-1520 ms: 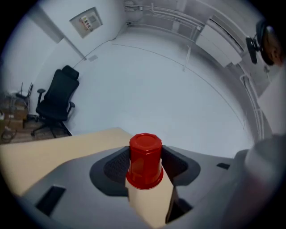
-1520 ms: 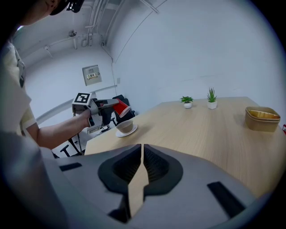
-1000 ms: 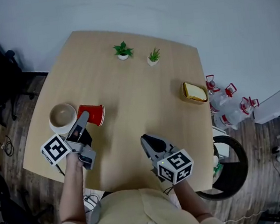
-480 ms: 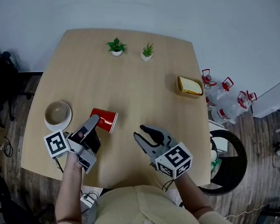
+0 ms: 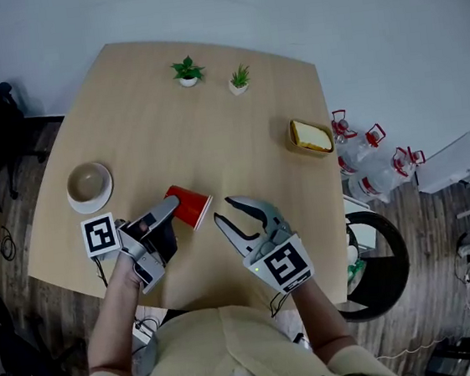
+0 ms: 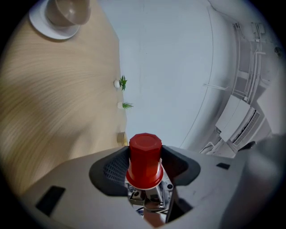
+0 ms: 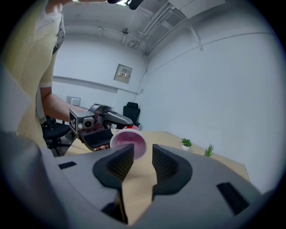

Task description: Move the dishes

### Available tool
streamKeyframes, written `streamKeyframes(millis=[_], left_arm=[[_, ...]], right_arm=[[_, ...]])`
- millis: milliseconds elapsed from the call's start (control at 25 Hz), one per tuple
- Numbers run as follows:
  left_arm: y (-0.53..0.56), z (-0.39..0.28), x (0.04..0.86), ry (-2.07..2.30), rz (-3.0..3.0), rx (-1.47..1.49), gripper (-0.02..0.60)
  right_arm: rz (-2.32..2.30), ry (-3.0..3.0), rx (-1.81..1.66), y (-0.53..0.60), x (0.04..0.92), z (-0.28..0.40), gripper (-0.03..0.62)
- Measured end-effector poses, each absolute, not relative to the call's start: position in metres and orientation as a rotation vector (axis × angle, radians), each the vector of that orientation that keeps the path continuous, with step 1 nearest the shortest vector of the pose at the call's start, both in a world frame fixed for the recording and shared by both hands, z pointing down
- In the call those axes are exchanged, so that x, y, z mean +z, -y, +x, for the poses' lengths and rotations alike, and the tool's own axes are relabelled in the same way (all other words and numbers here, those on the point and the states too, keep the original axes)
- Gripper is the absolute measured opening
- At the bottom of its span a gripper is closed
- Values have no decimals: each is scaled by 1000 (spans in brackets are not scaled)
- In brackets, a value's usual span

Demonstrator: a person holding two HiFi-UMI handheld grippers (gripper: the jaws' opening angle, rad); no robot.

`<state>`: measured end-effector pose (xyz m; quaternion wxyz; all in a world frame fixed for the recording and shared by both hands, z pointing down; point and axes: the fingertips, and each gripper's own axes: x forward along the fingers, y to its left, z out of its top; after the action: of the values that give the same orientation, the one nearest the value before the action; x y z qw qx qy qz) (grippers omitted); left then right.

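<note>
Over the near half of the table [image 5: 211,127], my left gripper [image 5: 169,220] is clamped on the red cup [image 5: 191,206], pads pressed against its two sides, so the cup lies level on its side and juts out toward my other hand. My right gripper [image 5: 225,211] faces it from just beside. Its jaws have just been opening and stand apart with nothing between them, the cup's pale round end [image 7: 128,142] showing just beyond their tips.

This looks to me like a hand-over. To do it well, I should hold the left hand steady and slide the right jaws over the free end until the pads straddle the wall squarely. The right should close softly, since a thin cup probably buckles, and the left should let go only once the right grips. The bowl [image 5: 89,185] sits well apart at the table's left, not yet moved.
</note>
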<state>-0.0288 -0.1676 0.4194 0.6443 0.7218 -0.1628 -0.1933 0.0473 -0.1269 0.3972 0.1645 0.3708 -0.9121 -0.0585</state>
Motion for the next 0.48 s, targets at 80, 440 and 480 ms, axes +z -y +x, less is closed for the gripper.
streamKeyframes(millis=[80,440,480], left_arm=[[163,-23,419,341,1629,-433,224],[141,4,421,245,1590,-382,224],[138,6,421,232,1585,-379,224]], right_arm=[[1034,2564,-224,126,398,45,123],[953,2474,-485,116,391,44,119],[942,2471,-506,114,390,44,112]])
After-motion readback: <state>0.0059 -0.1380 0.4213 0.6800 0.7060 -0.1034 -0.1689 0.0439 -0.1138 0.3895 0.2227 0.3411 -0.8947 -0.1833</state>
